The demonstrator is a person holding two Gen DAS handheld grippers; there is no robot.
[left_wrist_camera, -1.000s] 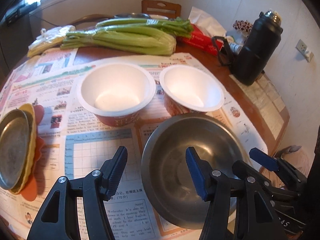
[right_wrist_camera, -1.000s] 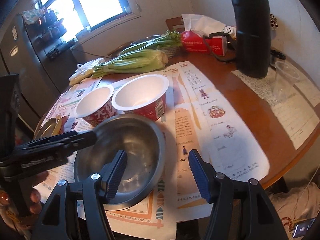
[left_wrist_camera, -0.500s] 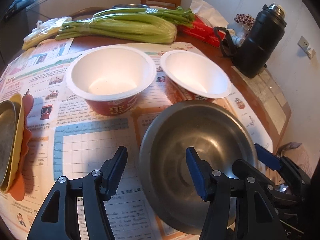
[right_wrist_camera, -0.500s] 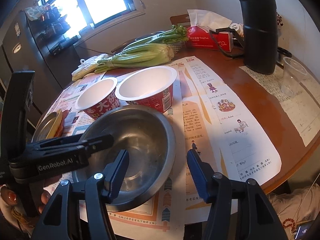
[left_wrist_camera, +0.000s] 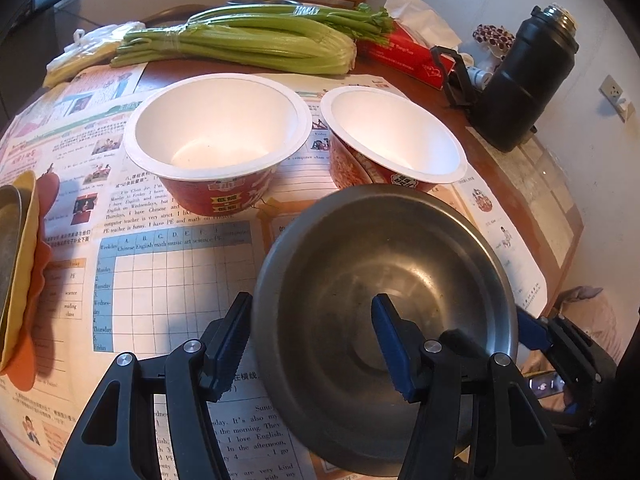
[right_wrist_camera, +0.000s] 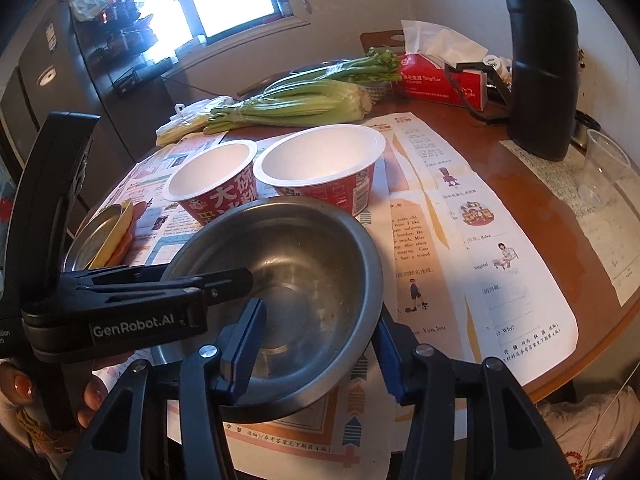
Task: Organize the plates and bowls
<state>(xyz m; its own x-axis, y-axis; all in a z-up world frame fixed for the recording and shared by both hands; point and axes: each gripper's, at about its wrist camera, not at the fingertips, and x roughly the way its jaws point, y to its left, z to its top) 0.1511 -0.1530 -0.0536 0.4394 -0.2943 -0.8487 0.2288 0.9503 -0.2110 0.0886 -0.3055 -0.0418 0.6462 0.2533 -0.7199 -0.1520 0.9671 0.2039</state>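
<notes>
A steel bowl (left_wrist_camera: 384,280) (right_wrist_camera: 296,276) stands on the newspaper near the table's front edge. My left gripper (left_wrist_camera: 310,334) is open and straddles its left rim, one finger inside and one outside. My right gripper (right_wrist_camera: 320,346) is open and straddles its right rim the same way. Behind the bowl stand two red paper bowls with white insides, the left one (left_wrist_camera: 216,140) (right_wrist_camera: 214,182) and the right one (left_wrist_camera: 392,140) (right_wrist_camera: 320,168). Stacked plates, steel on yellow on orange (left_wrist_camera: 16,264) (right_wrist_camera: 100,236), lie at the left edge.
Celery (left_wrist_camera: 240,44) and a red tissue box (right_wrist_camera: 440,76) lie at the back. A black flask (right_wrist_camera: 540,64) stands at the right rear, a clear plastic cup (right_wrist_camera: 604,168) beside it. The round table's edge (right_wrist_camera: 600,340) runs close on the right.
Both grippers have moved forward onto the steel bowl's rim, one on each side. Their jaws have stayed open. The bowl looks larger in both views.
</notes>
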